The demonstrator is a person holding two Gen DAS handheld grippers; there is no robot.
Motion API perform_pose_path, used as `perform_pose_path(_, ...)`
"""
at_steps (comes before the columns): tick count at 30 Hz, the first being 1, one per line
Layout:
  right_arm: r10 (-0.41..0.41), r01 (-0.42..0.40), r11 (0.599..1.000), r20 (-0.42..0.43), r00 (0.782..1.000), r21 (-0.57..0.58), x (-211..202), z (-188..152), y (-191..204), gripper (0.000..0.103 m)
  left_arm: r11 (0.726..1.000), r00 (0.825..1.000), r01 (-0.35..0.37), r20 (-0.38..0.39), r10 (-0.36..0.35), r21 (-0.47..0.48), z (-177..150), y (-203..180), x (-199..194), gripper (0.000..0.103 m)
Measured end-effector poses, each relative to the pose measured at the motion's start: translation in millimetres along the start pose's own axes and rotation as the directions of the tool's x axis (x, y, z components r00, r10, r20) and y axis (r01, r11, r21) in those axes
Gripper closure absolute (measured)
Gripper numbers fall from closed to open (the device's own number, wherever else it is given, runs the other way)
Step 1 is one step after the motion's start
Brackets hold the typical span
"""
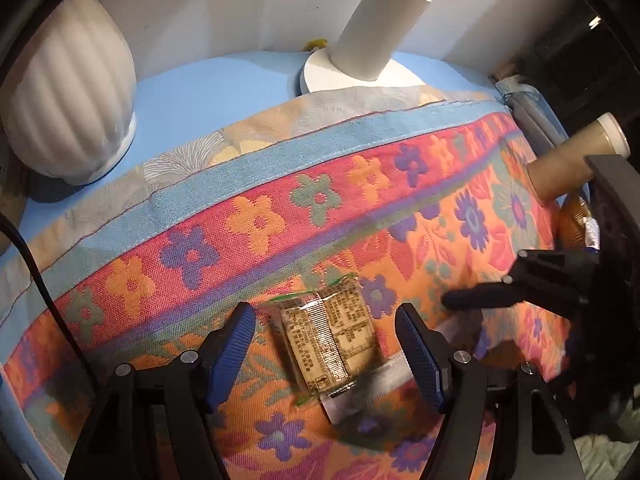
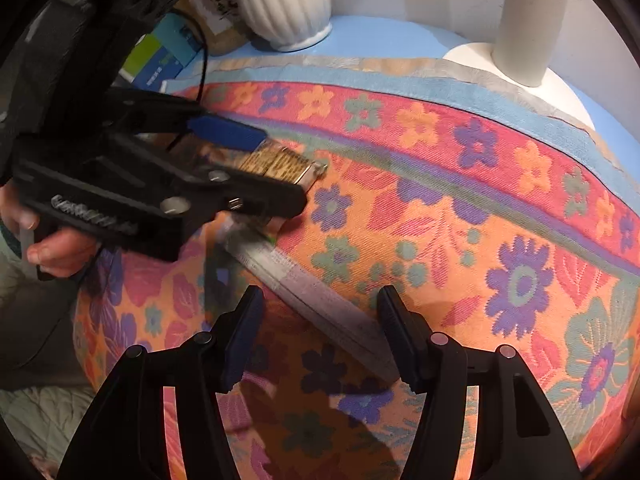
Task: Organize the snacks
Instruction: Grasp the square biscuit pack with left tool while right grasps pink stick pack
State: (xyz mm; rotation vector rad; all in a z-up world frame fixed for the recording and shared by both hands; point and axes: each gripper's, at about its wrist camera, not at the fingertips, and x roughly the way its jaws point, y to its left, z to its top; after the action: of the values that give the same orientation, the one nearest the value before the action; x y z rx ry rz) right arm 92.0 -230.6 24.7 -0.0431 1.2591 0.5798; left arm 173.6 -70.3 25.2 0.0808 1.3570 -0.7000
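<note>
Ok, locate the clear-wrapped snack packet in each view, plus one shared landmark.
Left wrist: snack packet lies low centre, between the left tool's blue pads.
Right wrist: snack packet sits upper left, under the left tool's tip.
Shared landmark: white ribbed vase.

Left gripper (image 2: 276, 168) body hides most of the packet (image 2: 280, 165) between its fingers in the right view, packet print (image 1: 340, 340) too small to read, strip (image 2: 320, 304) between right fingers motion-blurred, tube (image 1: 576, 156) beyond them half hidden.
</note>
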Motion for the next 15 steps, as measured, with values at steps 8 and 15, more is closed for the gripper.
perform_pose_path(8, 0.027, -0.032, 0.997, -0.064, 0.998, -0.072, -0.4, -31.4, 25.9, 0.052, 0.993, 0.993, -0.114, -0.004, 0.114, 0.026, -22.8, -3.1, -8.0, 0.039)
perform_pose_path(15, -0.071, 0.07, 0.997, -0.02, 0.997, -0.042, 5.4, -24.8, 37.1, 0.05, 0.995, 0.995, -0.095, 0.013, 0.095, -0.024, -20.4, -3.1, -7.3, 0.039)
